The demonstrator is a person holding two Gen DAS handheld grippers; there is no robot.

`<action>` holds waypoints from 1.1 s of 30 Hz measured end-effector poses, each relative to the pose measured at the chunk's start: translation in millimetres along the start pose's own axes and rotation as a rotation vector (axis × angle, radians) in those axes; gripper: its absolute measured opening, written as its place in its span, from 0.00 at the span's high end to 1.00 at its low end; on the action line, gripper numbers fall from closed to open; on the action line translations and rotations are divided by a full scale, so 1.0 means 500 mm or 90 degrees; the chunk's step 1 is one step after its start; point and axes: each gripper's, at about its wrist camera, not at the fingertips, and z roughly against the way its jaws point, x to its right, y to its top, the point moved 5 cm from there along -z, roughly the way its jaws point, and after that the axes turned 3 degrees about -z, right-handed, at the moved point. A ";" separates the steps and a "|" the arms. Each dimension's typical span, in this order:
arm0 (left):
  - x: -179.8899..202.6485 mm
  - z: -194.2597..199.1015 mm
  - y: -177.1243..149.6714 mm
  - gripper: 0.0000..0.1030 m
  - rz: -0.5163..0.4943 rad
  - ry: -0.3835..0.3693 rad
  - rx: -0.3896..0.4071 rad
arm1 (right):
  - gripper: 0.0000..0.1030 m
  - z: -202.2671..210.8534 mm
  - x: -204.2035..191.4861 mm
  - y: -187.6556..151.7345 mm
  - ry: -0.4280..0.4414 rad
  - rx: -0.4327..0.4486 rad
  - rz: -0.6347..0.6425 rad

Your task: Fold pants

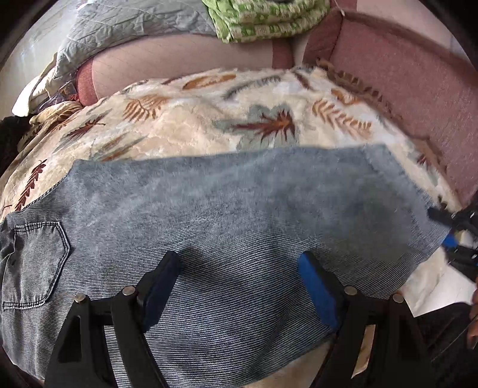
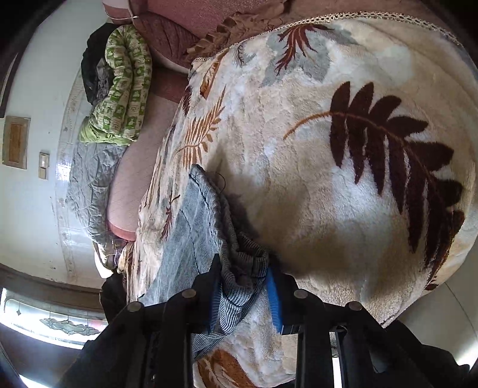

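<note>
Jeans (image 1: 227, 215) are laid flat on the leaf-print blanket (image 1: 185, 128), long axis running left-right in the left wrist view, back pocket (image 1: 33, 262) end at left, cuffs at right. Right gripper (image 2: 243, 294) is clamped on the bunched cuff end; left gripper (image 1: 239, 286) hovers spread wide over mid-leg, holding nothing. My take: pin the middle with the left, then carry the cuffs over toward the pocket end, keeping edges lined up.

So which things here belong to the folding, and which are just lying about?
Job:
- faded blue denim pants
- left hand-held gripper
- right hand-held gripper

Lying about:
- cream leaf-print plush blanket, under the pants
- green patterned quilt
- grey crinkled cover
</note>
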 end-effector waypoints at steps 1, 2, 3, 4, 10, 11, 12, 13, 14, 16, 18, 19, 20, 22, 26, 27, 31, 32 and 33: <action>0.004 0.004 -0.002 0.19 -0.011 0.013 0.023 | 0.72 0.000 0.000 0.000 0.001 0.000 0.000; 0.007 0.006 -0.004 0.18 -0.017 0.025 0.030 | 0.72 0.001 0.000 -0.001 0.002 0.000 0.001; 0.009 0.006 -0.005 0.18 -0.020 0.029 0.029 | 0.72 0.001 0.000 -0.001 0.002 0.000 0.003; 0.007 0.009 -0.004 0.18 -0.019 0.028 0.028 | 0.72 0.001 0.000 -0.001 0.001 0.001 0.005; -0.012 0.056 0.010 0.18 -0.001 0.034 0.081 | 0.72 0.000 -0.003 -0.002 -0.001 0.001 0.003; -0.015 0.047 0.009 0.18 -0.006 0.040 0.069 | 0.72 0.000 -0.004 -0.002 -0.003 0.002 0.004; -0.016 0.024 0.003 0.18 -0.014 0.048 0.033 | 0.72 -0.001 -0.004 -0.002 -0.004 0.002 0.005; -0.015 -0.001 -0.006 0.17 -0.023 0.050 0.000 | 0.72 -0.001 -0.005 -0.003 -0.006 0.003 0.005; -0.018 0.003 -0.007 0.13 -0.021 0.056 0.028 | 0.72 -0.001 -0.006 -0.004 -0.008 0.003 0.006; -0.016 0.005 -0.009 0.12 -0.025 0.066 0.029 | 0.72 -0.001 -0.007 -0.005 -0.010 0.005 0.008; -0.019 0.004 -0.009 0.12 -0.016 0.060 0.024 | 0.72 -0.002 -0.009 -0.005 -0.010 0.003 0.005; -0.021 0.002 -0.009 0.12 -0.012 0.055 0.022 | 0.72 -0.003 -0.009 -0.005 -0.010 0.002 0.003; -0.023 0.003 -0.010 0.12 -0.010 0.051 0.023 | 0.72 -0.003 -0.009 -0.005 -0.012 0.002 0.003; -0.022 0.003 -0.011 0.12 -0.013 0.052 0.025 | 0.72 -0.004 -0.010 -0.007 -0.013 0.003 0.003; -0.021 0.005 -0.011 0.12 -0.010 0.053 0.026 | 0.72 -0.004 -0.008 -0.006 -0.014 0.004 0.002; -0.021 0.004 -0.011 0.12 -0.009 0.053 0.026 | 0.72 -0.004 -0.008 -0.006 -0.015 0.004 0.003; -0.021 0.004 -0.011 0.12 -0.008 0.051 0.026 | 0.72 -0.004 -0.007 -0.005 -0.014 0.003 0.003; -0.021 0.004 -0.011 0.12 -0.008 0.051 0.026 | 0.72 -0.004 -0.007 -0.006 -0.015 0.004 0.004; -0.021 0.004 -0.011 0.12 -0.008 0.051 0.026 | 0.72 -0.003 -0.007 -0.006 -0.015 0.004 0.004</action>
